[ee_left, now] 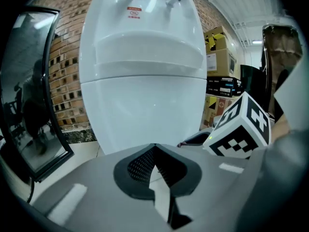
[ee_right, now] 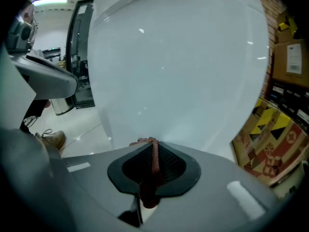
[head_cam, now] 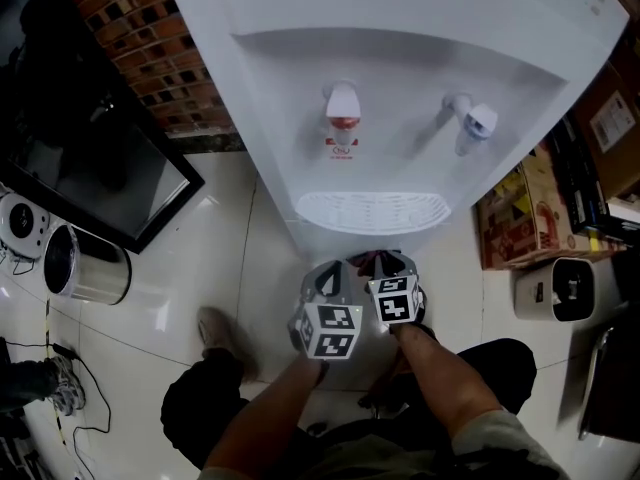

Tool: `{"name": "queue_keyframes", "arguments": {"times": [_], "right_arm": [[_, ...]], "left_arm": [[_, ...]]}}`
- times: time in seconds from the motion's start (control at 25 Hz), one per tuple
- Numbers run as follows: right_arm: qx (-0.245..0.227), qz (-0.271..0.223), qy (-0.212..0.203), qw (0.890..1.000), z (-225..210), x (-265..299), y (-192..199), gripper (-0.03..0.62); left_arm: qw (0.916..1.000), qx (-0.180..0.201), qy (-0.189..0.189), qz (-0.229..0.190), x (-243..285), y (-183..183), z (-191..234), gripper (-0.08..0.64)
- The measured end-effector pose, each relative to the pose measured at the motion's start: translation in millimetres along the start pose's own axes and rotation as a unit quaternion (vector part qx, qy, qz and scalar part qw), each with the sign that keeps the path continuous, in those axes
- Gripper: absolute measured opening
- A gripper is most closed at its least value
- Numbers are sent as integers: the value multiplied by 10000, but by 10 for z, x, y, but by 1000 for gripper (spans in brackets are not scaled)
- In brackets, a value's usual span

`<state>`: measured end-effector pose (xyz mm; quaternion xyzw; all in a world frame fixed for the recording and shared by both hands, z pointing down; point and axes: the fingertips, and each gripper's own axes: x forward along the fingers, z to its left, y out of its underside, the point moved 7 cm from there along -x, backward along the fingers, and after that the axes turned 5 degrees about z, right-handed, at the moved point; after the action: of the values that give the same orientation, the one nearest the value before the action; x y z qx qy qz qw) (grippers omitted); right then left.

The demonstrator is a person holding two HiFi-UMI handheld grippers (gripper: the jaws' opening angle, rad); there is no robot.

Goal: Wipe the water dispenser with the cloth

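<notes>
Seen from the head view, a white water dispenser (head_cam: 400,28) fills the 12 o'clock half of the picture. A red tap (head_cam: 342,118) and a blue tap (head_cam: 478,123) sit over its drip tray (head_cam: 372,211). Just below centre, toward 6 o'clock, the left gripper (head_cam: 325,273) and the right gripper (head_cam: 395,265) are held side by side over the shiny tiled floor (head_cam: 230,258), near the dispenser's lower front. A small reddish cloth (head_cam: 372,260) peeks out at the right gripper's tip. Cardboard boxes (head_cam: 520,218) stand at 3 o'clock, a metal bin (head_cam: 85,265) at 9 o'clock and a brick wall (head_cam: 140,28) at 11 o'clock.

Only the gripper views show the grip. In the right gripper view the fingers (ee_right: 169,166) are pressed together on a thin fold of the cloth, which runs up between the pads and bunches at their tips at 12 o'clock, just in front of the dispenser's white body. In the left gripper view the fingers (ee_left: 140,166) meet at their tips with nothing between them. The right gripper's marker cube (ee_left: 241,129) shows at 3 o'clock, and the dispenser's front rises toward 12 o'clock.
</notes>
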<state>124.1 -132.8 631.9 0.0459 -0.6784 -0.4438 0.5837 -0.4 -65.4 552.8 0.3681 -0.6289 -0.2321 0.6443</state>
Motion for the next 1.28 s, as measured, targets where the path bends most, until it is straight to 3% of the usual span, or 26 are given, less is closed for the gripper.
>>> {"name": "queue_keyframes", "arguments": {"times": [0.16, 0.72, 1.12, 1.28], "right_arm": [[488, 167, 372, 9980, -344, -34, 146, 44], [711, 508, 700, 9937, -558, 8, 259, 44], [994, 755, 901, 9881, -636, 68, 321, 44], [923, 825, 688, 9899, -440, 79, 344, 44]], "left_arm": [[9996, 145, 226, 44, 58, 15, -186, 0], [9972, 332, 668, 75, 184, 67, -487, 0], [9986, 185, 481, 141, 103, 193, -250, 0], [9995, 59, 222, 232, 47, 286, -24, 0]]}}
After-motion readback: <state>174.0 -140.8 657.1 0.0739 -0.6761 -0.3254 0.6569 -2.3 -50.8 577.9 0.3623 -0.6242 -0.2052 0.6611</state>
